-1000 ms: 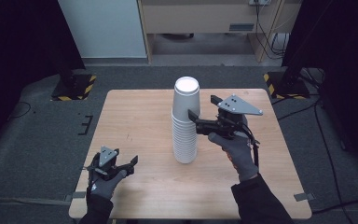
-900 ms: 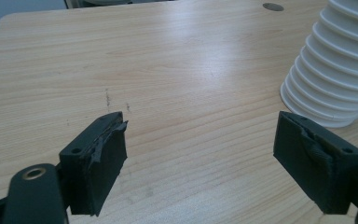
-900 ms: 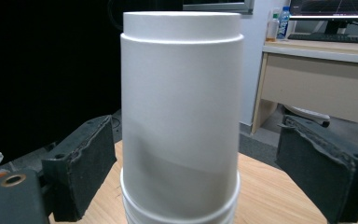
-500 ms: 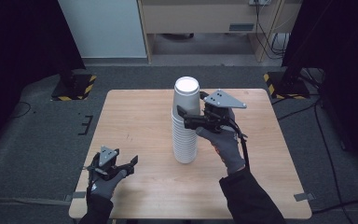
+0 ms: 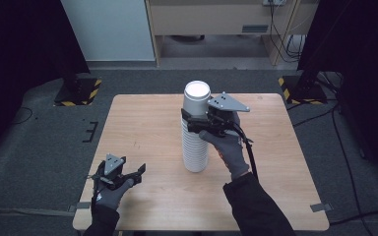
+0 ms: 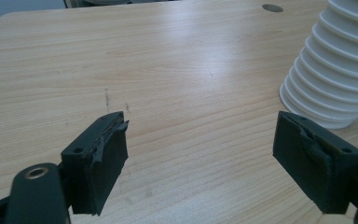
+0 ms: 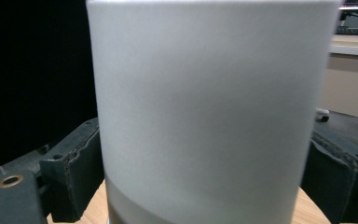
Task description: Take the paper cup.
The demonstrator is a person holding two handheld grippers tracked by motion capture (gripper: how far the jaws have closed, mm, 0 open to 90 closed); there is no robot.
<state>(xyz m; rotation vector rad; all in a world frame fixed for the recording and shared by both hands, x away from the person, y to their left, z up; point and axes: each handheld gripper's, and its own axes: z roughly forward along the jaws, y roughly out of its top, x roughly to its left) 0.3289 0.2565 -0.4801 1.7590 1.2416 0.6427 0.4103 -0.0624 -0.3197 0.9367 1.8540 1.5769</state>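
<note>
From above, my right gripper [image 5: 193,123] brackets the top cup [image 5: 197,98] of the cup stack [image 5: 195,147]; my left gripper [image 5: 128,175] idles, spread. Left gripper view: stack [image 6: 335,70] ahead-right. Right gripper view: jaws flank the cup [image 7: 209,107]; contact unclear. Next, I judge: squeeze, lift straight up.

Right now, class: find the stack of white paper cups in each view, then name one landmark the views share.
High view: stack of white paper cups stands upright at table centre.
Left gripper view: its ribbed base at upper right.
Right gripper view: top cup's wall between the fingers.
Shared landmark: wooden table.
</note>
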